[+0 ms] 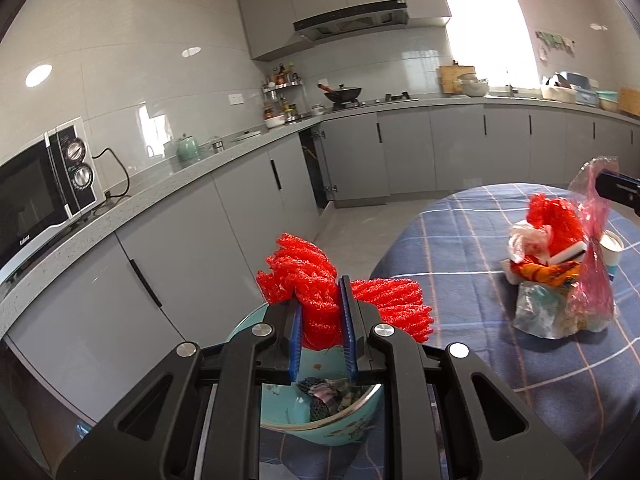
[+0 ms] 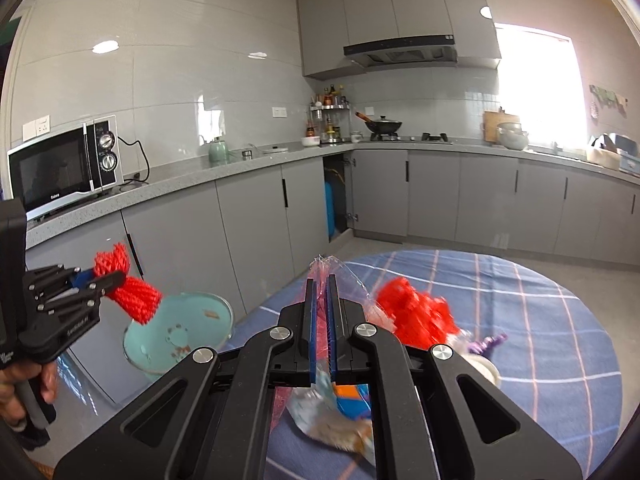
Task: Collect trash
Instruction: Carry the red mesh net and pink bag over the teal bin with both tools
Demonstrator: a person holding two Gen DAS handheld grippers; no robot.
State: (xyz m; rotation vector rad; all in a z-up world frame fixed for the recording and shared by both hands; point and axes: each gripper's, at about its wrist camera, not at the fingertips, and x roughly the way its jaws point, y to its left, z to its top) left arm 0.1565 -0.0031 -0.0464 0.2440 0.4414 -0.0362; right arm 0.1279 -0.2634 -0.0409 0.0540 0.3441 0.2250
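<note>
Fingers (image 2: 310,320) pinch bag (image 2: 352,280); blurred contents (image 2: 340,428) partly hidden.

The red foam-mesh netting (image 1: 320,292) looks soft and ribbed, and the thin clear plastic bag (image 1: 596,272) is crinkled and glossy. The glossy teal ceramic bowl (image 2: 180,332) sits on a matt blue checked cloth (image 1: 520,360). The black plastic left gripper (image 1: 323,320) looks matt, with shiny metal rivets.

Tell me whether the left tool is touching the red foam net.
Touching. The left wrist view shows the left tool with both blue pads pinching the red foam net above the teal bowl.
</note>
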